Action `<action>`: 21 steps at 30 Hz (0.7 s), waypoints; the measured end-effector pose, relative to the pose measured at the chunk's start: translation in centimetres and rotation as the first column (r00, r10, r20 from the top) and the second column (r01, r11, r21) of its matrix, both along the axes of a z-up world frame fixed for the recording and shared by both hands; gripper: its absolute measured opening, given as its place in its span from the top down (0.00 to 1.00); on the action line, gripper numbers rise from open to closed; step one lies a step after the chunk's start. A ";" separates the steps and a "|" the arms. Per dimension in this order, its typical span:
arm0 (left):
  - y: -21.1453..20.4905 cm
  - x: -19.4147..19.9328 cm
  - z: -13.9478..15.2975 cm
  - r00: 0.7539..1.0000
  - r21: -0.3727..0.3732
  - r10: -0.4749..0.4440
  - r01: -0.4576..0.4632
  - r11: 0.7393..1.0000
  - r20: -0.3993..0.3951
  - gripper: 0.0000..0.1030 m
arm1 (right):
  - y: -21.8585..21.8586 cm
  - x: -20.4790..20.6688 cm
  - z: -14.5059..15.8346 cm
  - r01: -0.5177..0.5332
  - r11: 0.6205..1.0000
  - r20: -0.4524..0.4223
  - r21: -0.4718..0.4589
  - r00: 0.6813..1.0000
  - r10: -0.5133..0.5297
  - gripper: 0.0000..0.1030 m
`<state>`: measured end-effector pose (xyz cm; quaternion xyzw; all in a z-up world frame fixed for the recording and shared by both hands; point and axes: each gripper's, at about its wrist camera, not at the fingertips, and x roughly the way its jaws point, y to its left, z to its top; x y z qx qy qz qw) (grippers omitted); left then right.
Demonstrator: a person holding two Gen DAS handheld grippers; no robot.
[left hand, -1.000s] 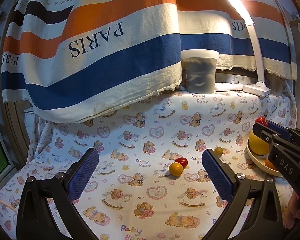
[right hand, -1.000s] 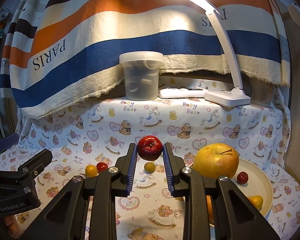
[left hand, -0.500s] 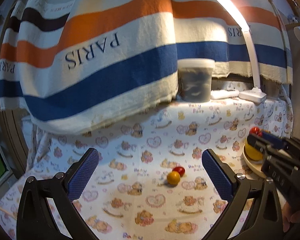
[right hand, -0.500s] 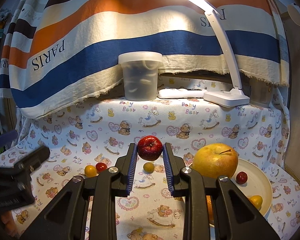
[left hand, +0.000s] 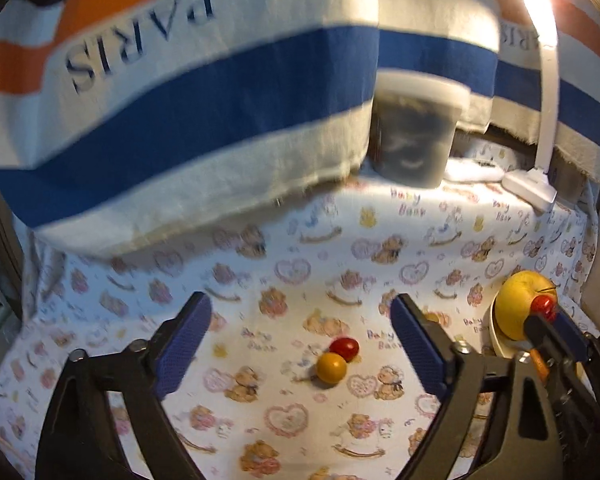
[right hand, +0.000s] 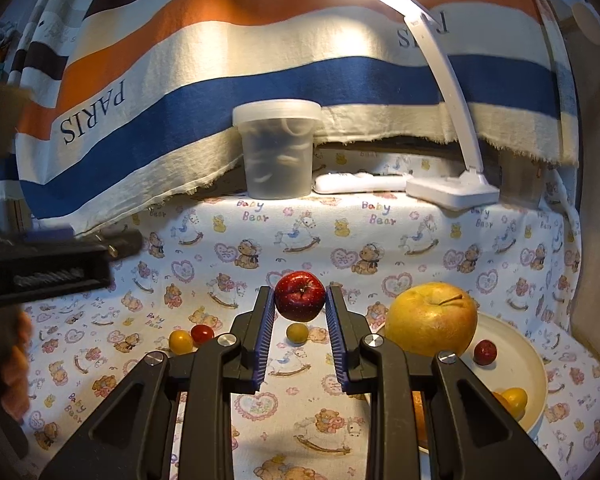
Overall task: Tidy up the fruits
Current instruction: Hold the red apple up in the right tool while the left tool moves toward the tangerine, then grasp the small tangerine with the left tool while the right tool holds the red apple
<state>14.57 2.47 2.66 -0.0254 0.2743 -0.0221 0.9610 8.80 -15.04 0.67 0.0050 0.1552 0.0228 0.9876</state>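
Two small fruits lie touching each other on the cloth [left hand: 284,420]: a yellow tomato [left hand: 331,367] and, just behind it, a red tomato [left hand: 344,348]. In the left wrist view they sit between the fingers of the left gripper [left hand: 300,332], a little toward the right finger, and the pads do not touch them. This gripper's jaws have just been closing, but they are spread wide and hold nothing.

One red apple [right hand: 300,296] is pinched in the right gripper [right hand: 300,322], high between the blue pads near their tips, above the cloth. Below it, on the cloth, lies an olive-yellow fruit [right hand: 297,333] alone, apart from the tomato pair.

At the right stands a cream plate [right hand: 528,364]. A big yellow apple [right hand: 432,320] rests at its left side. Near it in the plate there is a small dark red fruit [right hand: 485,352], and at the front a small yellow fruit [right hand: 514,398]. Something orange shows behind the right finger, but I cannot tell what it is.

Farther back, on a raised step, stand a lidded tub [right hand: 278,148], a white flat object [right hand: 360,182] and a lamp [right hand: 452,190]. A striped fabric [right hand: 220,92] with the word PARIS hangs behind. A person's hand [right hand: 14,364] shows blurred at the left edge.
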 end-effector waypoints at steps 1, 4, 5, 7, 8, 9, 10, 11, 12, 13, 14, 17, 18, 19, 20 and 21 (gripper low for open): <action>-0.1 0.5 -0.6 1.000 -0.007 -0.001 0.001 1.000 -0.031 0.20 | -0.3 0.1 0.0 0.014 1.000 0.004 0.010 1.000 -0.014 0.74; -0.4 2.0 -2.7 0.992 -0.039 -0.012 0.007 0.999 -0.124 0.35 | -1.3 0.9 0.0 0.052 0.998 -0.017 0.030 0.999 -0.052 0.74; -0.5 2.5 -3.3 0.988 -0.056 -0.021 0.013 0.998 -0.154 0.40 | -1.7 1.0 -0.1 0.059 0.997 -0.029 0.045 0.998 -0.058 0.74; -0.6 3.2 -4.3 0.978 -0.082 -0.034 0.017 0.996 -0.205 0.49 | -2.0 1.2 -0.1 0.065 0.996 -0.036 0.057 0.997 -0.063 0.74; -0.7 3.5 -4.8 0.974 -0.094 -0.042 0.021 0.995 -0.225 0.56 | -2.0 1.2 -0.1 0.065 0.996 -0.037 0.057 0.997 -0.063 0.74; -0.8 3.7 -5.2 0.970 -0.101 -0.050 0.026 0.995 -0.237 0.65 | -1.9 1.1 -0.1 0.063 0.997 -0.035 0.052 0.998 -0.061 0.74; -0.9 3.8 -5.5 0.968 -0.106 -0.059 0.033 0.994 -0.246 0.70 | -1.7 1.0 -0.1 0.058 0.998 -0.031 0.039 0.998 -0.057 0.74; -1.0 4.0 -5.7 0.965 -0.108 -0.066 0.039 0.993 -0.253 0.71 | -1.5 1.0 -0.1 0.055 0.998 -0.028 0.030 0.998 -0.054 0.74; -1.0 4.0 -6.0 0.963 -0.108 -0.068 0.040 0.993 -0.262 0.71 | -1.2 0.9 0.0 0.050 0.999 -0.022 0.017 0.999 -0.049 0.74; -1.0 4.1 -6.2 0.962 -0.108 -0.064 0.037 0.994 -0.264 0.71 | -0.9 0.7 0.0 0.042 0.999 -0.012 0.000 0.999 -0.042 0.74; -1.0 4.1 -6.4 0.962 -0.109 -0.063 0.035 0.993 -0.265 0.71 | -0.6 0.7 0.0 0.039 0.999 -0.007 -0.008 0.999 -0.039 0.74; -0.8 4.2 -6.8 0.958 -0.123 -0.078 0.046 0.991 -0.275 0.71 | -0.1 0.5 0.1 0.029 0.999 0.006 -0.037 1.000 -0.029 0.74; -0.8 4.2 -6.8 0.957 -0.128 -0.085 0.051 0.990 -0.279 0.71 | 0.0 0.4 0.1 0.028 0.999 0.007 -0.040 1.000 -0.028 0.74; -1.0 4.2 -6.9 0.955 -0.130 -0.092 0.057 0.990 -0.283 0.71 | 0.0 0.4 0.1 0.028 0.999 0.008 -0.042 1.000 -0.028 0.74; -1.0 4.1 -6.9 0.953 -0.130 -0.098 0.063 0.990 -0.286 0.71 | 0.0 0.4 0.1 0.028 0.999 0.007 -0.042 1.000 -0.028 0.74; -1.1 4.1 -6.9 0.951 -0.129 -0.108 0.073 0.989 -0.290 0.71 | 0.0 0.4 0.1 0.028 0.999 0.005 -0.041 1.000 -0.028 0.74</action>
